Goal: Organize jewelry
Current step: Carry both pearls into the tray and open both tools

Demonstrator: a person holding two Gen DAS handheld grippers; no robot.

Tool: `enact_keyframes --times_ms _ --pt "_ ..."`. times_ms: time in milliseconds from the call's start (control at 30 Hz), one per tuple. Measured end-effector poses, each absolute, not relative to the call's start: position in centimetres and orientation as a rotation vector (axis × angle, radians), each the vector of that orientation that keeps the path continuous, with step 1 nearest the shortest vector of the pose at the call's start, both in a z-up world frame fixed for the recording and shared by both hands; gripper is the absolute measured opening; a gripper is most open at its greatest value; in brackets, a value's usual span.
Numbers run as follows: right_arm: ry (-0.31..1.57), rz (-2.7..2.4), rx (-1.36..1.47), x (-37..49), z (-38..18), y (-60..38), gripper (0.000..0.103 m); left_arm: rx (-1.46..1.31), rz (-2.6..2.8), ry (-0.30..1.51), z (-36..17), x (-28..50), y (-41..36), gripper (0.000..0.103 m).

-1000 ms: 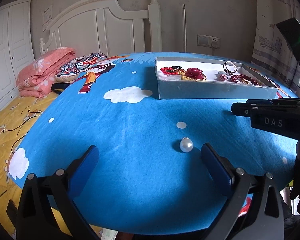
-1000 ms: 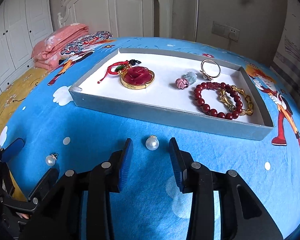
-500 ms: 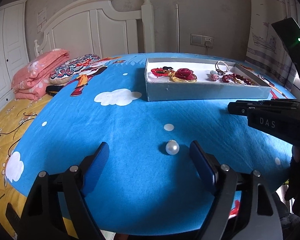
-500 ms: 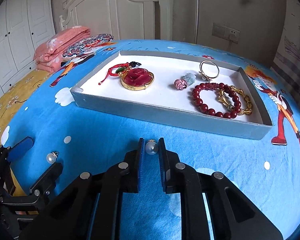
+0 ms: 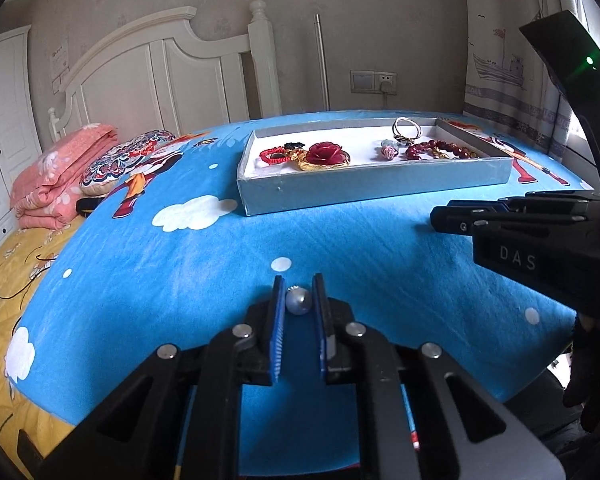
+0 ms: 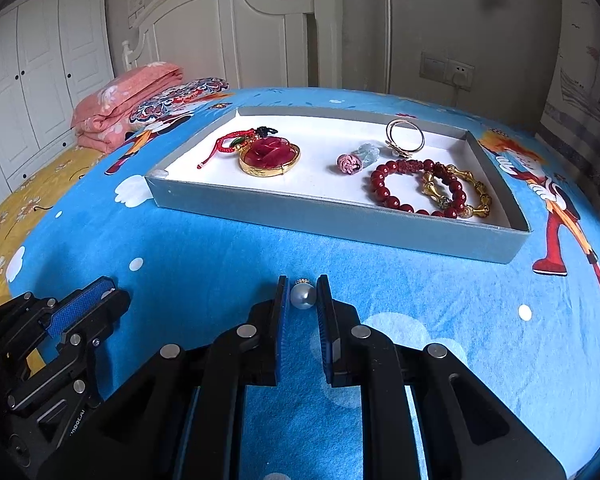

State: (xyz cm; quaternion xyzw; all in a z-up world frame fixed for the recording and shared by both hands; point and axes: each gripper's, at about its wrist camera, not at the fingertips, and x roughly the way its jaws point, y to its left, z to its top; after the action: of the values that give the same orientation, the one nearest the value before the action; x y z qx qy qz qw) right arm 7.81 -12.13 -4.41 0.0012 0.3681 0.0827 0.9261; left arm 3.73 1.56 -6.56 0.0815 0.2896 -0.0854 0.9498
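I see a table under a blue cartoon-print cloth (image 6: pixel 204 256). On it sits a grey shallow tray (image 6: pixel 340 222), and nearer me two pearl earrings, one (image 5: pixel 298 302) to the left, one (image 6: pixel 303 296) right.

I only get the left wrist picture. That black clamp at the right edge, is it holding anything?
Observer: Yes. The right gripper has just been closing its jaws, and its pads now pinch a second pearl.
Operator: A plain pearl?
Observer: No, it has a small studded cap on its far side.
Operator: And those dark beads in the tray?
Observer: That is a red bead bracelet, lying partly over a gold bracelet.
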Motion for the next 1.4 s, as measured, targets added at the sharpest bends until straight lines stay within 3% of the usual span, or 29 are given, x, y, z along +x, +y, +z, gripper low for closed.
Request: enact_keyframes --times_ms 733,1400 --pt "0.541 0.159 -0.057 1.4 -3.4 -13.3 0.015 0.179 -0.130 0.600 -6.4 3.7 -0.4 0.013" --pt "0.569 0.144 -0.038 2.4 -3.4 -13.8 0.015 0.161 -0.126 0.584 -5.7 3.6 -0.2 0.013"
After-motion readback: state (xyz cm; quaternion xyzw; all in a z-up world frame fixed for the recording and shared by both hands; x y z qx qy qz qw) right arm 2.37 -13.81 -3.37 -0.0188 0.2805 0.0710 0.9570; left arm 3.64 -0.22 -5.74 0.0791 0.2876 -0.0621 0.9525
